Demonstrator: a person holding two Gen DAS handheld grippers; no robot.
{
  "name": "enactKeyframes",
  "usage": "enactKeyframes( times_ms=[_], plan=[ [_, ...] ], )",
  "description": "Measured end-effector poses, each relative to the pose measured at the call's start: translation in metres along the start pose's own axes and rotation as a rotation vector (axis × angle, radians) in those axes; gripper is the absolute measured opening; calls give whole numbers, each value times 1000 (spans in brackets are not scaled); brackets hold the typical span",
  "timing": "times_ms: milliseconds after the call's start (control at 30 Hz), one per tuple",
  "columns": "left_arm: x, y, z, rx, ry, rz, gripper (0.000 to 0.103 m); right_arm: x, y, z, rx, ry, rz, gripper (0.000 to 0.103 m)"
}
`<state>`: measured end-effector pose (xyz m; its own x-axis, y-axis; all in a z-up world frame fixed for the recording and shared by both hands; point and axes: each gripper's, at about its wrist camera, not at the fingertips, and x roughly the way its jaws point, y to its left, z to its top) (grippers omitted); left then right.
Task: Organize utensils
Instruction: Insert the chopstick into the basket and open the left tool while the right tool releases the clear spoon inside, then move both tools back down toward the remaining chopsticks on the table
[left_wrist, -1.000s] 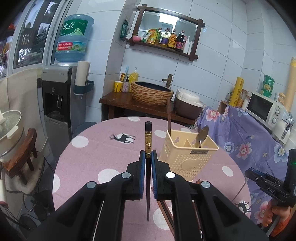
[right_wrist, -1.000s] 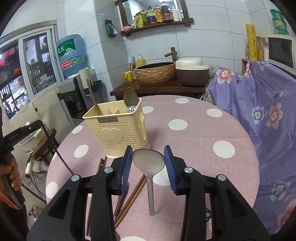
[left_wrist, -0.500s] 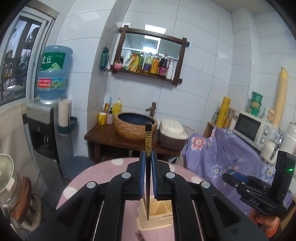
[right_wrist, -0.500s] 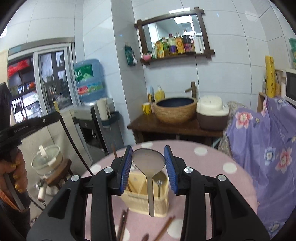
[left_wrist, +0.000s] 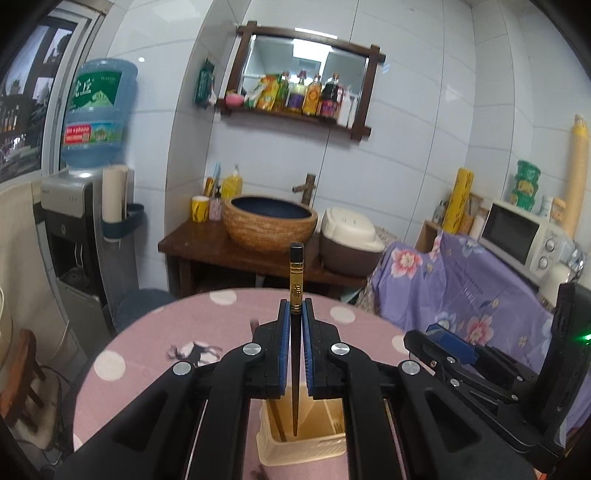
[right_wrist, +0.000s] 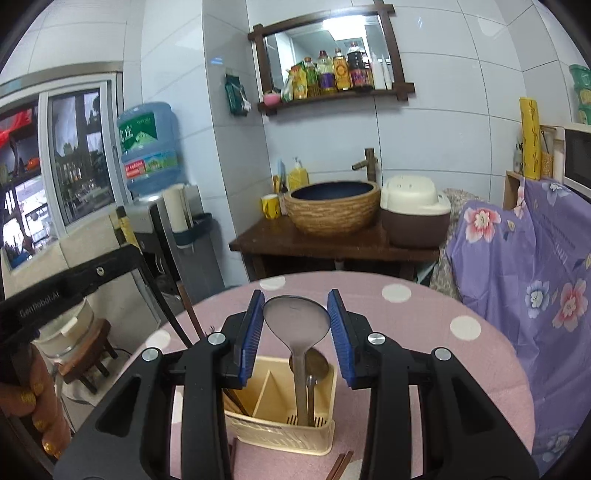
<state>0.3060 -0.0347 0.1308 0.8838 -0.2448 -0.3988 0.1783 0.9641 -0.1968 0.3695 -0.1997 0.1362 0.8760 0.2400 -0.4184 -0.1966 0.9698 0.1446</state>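
Observation:
My left gripper (left_wrist: 294, 310) is shut on a dark chopstick (left_wrist: 296, 280) with a gold band, held upright. Its thin end points down into the left compartment of the cream utensil holder (left_wrist: 303, 441), where another chopstick leans. My right gripper (right_wrist: 296, 310) is shut on a metal spoon (right_wrist: 296, 319), bowl up. Its handle reaches down into the right compartment of the holder (right_wrist: 280, 432), beside a second spoon (right_wrist: 314, 363) standing there. The right gripper shows at the right of the left wrist view (left_wrist: 450, 347).
The holder stands on a round pink polka-dot table (right_wrist: 424, 332). Loose chopsticks (right_wrist: 338, 465) lie on the table in front of the holder. A purple floral cloth (right_wrist: 535, 280) covers furniture at the right. A water dispenser (left_wrist: 85, 236) stands left, a wooden sink stand (left_wrist: 258, 251) behind.
Both grippers have risen and tilted over the holder. The chopstick tip and the spoon handle now hang inside the holder's compartments, where before they hung in front of it.

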Motion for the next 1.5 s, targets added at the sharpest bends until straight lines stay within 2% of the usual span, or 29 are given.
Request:
enactKeyframes(
  times_ms=[333, 467, 500, 533, 567, 633, 700, 833, 933, 1100, 1200, 1300, 1500],
  plan=[
    [35, 12, -43, -24, 116, 1, 8, 25, 4, -49, -40, 56, -42, 36],
    [33, 11, -49, -12, 119, -8, 8, 29, 2, -61, -42, 67, -54, 36],
    [33, 12, -50, -16, 123, -17, 8, 28, 2, -62, -46, 62, -52, 38],
    [32, 12, -51, -18, 131, -23, 9, 27, 2, -63, -45, 56, -49, 44],
    [31, 13, -53, -20, 135, -24, 11, 26, 2, -63, -43, 49, -49, 47],
    [27, 15, -57, -21, 142, -31, 38, 19, 2, -64, -41, 24, -58, 56],
    [18, 17, -62, -30, 124, -38, 47, 10, 1, -64, -41, 3, -64, 56],
    [-3, 20, -76, -3, 109, 0, 52, -11, -6, -73, -36, 1, -102, 60],
    [-11, 28, -96, 6, 138, 53, 52, -22, -14, -92, -29, 44, -144, 70],
    [-4, 35, -150, 9, 283, 98, 51, -32, -27, -143, -24, 151, -219, 78],
    [1, 37, -179, -20, 353, 94, 50, -34, -36, -177, 12, 226, -233, 78],
    [7, 32, -201, -7, 408, 96, 48, -33, -43, -200, 37, 278, -226, 79],
    [12, 26, -217, 6, 448, 115, 46, -39, -46, -217, 62, 295, -219, 81]
  ],
)
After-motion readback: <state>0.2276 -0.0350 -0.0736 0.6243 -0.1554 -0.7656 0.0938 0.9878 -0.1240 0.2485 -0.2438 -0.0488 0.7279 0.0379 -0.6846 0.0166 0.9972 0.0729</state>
